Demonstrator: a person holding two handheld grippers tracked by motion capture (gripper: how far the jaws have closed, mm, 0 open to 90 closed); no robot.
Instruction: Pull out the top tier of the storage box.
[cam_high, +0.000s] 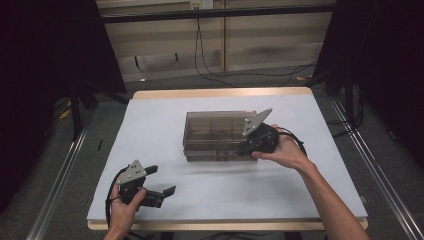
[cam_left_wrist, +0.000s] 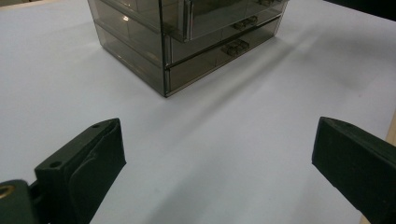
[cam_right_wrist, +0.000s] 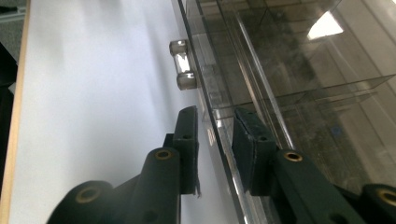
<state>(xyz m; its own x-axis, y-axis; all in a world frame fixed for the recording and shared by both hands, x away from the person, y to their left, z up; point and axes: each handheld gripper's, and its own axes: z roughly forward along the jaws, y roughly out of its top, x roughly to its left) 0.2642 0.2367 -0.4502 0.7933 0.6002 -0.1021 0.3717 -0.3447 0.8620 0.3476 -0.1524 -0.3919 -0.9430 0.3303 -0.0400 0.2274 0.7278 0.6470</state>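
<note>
Two handheld grippers are seen at work over a white-covered table (cam_high: 165, 125), on which a smoky transparent drawer cabinet (cam_high: 215, 132) stands near the middle. The right gripper (cam_high: 250, 147) is held against the cabinet's near right corner, its grey three-cornered plate tilted above the cabinet's top. In the right gripper view, its two black jaws are set narrow on either side of a clear front panel (cam_right_wrist: 219, 140) of the cabinet, one pad outside the panel and the other over the tinted inside; a slim gap is visible on the outer side, and whether the pads actually press the panel cannot be told. A small clear knob-like handle (cam_right_wrist: 181, 64) is seen on the same front, just beyond the jaw tips, untouched.

The left gripper (cam_high: 162, 181) is held low at the table's near left corner, well apart from the cabinet, with a cable trailing behind the hand. Its jaws are spread wide with nothing between them, only bare table surface being framed in the left gripper view. From there the cabinet is shown farther off, corner-on, with stacked drawers and small handles (cam_left_wrist: 236, 46) visible on its front.
</note>
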